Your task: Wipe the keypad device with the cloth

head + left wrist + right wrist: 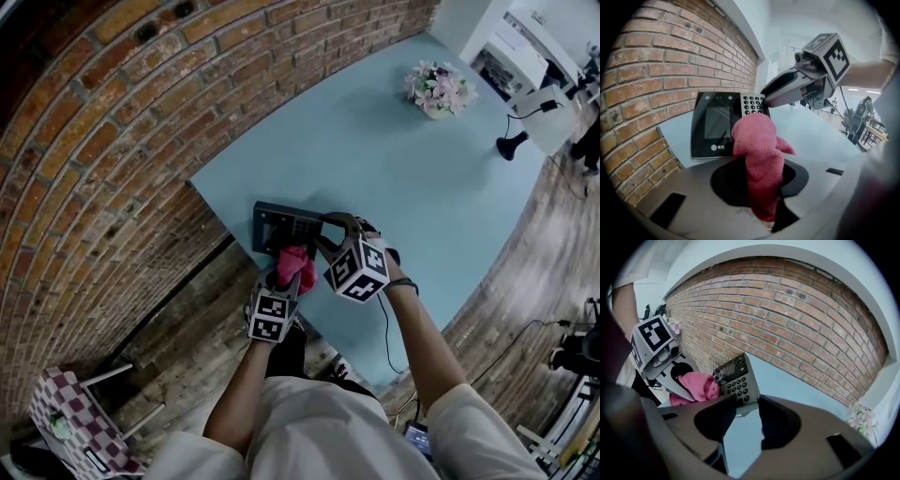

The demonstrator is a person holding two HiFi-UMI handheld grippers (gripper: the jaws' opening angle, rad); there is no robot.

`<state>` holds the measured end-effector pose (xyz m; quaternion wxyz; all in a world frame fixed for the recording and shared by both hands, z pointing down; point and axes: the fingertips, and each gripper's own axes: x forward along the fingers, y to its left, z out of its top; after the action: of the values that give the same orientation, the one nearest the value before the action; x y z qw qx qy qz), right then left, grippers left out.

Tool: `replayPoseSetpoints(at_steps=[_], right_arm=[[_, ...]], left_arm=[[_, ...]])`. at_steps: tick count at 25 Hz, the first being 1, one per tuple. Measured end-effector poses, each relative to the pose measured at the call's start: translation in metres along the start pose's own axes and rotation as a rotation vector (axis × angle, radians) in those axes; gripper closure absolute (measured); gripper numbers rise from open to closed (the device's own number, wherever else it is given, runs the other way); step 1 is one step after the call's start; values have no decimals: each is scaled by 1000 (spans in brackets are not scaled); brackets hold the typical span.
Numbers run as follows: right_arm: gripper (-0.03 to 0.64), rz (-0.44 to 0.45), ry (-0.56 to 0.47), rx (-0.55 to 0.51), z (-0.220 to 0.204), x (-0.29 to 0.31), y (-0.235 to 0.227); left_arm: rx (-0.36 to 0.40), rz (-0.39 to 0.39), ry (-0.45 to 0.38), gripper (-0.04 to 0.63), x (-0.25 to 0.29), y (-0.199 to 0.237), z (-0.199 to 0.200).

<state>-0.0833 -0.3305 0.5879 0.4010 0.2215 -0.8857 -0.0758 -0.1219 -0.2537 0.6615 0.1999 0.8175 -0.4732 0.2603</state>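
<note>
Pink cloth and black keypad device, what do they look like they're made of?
Pink cloth: soft woven or knitted fabric, perhaps microfibre; a nubbly weave and limp folds show. Black keypad device: probably hard plastic; its front is glossy and reflects light. The small keys could be rubber or plastic.

The pink cloth (757,154) covered the pads of the left gripper (286,274), so their hold on it could not be seen. It also hid the near right keys of the keypad device (715,124). The print beside the device's round logo (714,148) was too small to read. In the right gripper view, the dark jaws of the right gripper (746,405) hid the device's near corner. At the near left, a checked thing (70,417) was cut off by the edge, and what it was could not be told.
</note>
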Motion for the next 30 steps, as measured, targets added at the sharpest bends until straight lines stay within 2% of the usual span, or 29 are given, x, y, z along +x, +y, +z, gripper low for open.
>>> replayPoseSetpoints(at_steps=[2, 5, 9, 12, 16, 19, 23, 30], right_arm=[[439, -2, -4, 9, 1, 0, -1], [440, 7, -40, 81, 0, -2, -3], [440, -14, -81, 224, -11, -20, -12], [442, -45, -113, 346, -19, -47, -15], [443, -47, -103, 419, -33, -78, 3], [443, -42, -113, 484, -42, -96, 21], [445, -64, -125, 583, -56, -118, 35], [462, -102, -146, 699, -69, -139, 43]], left_arm=[[-8, -2, -6, 456, -2, 0, 2], [-8, -12, -53, 456, -11, -2, 18], [33, 3, -167, 457, -29, 3, 63], [54, 8, -219, 456, -33, 3, 99], [81, 5, -266, 456, -19, -1, 138], [87, 1, -254, 456, -3, -5, 149], [108, -24, -189, 456, 18, -13, 137], [112, -11, -178, 456, 16, -18, 120]])
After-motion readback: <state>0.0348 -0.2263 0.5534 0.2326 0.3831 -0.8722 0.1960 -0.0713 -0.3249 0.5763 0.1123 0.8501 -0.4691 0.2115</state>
